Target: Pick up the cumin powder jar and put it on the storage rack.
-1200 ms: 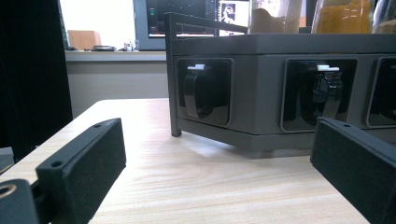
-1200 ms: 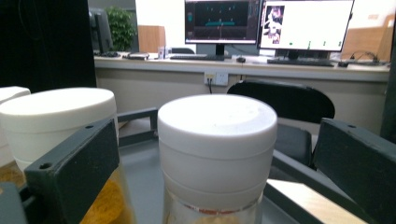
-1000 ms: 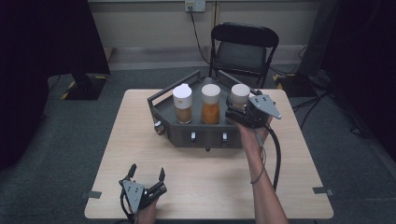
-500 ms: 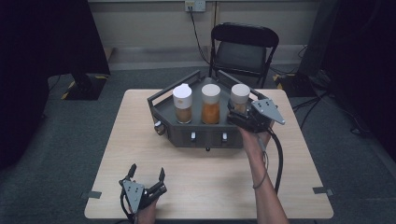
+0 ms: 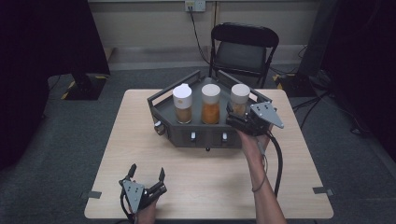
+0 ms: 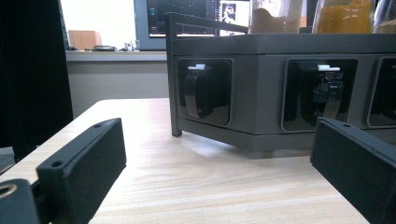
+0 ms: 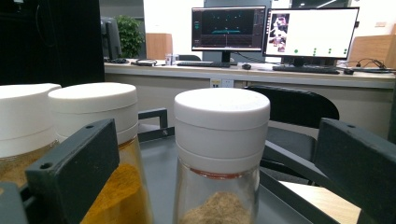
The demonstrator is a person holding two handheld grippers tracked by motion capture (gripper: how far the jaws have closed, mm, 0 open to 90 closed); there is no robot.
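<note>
A dark grey angular rack stands mid-table and carries three white-lidded glass jars. The left jar holds brown powder, the middle jar orange powder, the right jar beige powder. My right gripper is open at the rack's right front, just short of the right jar. In the right gripper view that jar stands between and beyond the open jaws of the right gripper, untouched. My left gripper rests open and empty near the table's front edge, facing the rack's front.
The rack's front face has recessed latches. A black folding chair stands behind the wooden table. A cable trails from the right gripper over the table. A dark stand is on the floor at the back left.
My right gripper has slid slightly down in the high view, toward the near side, uncovering more of the right jar. The left gripper has stayed put.
</note>
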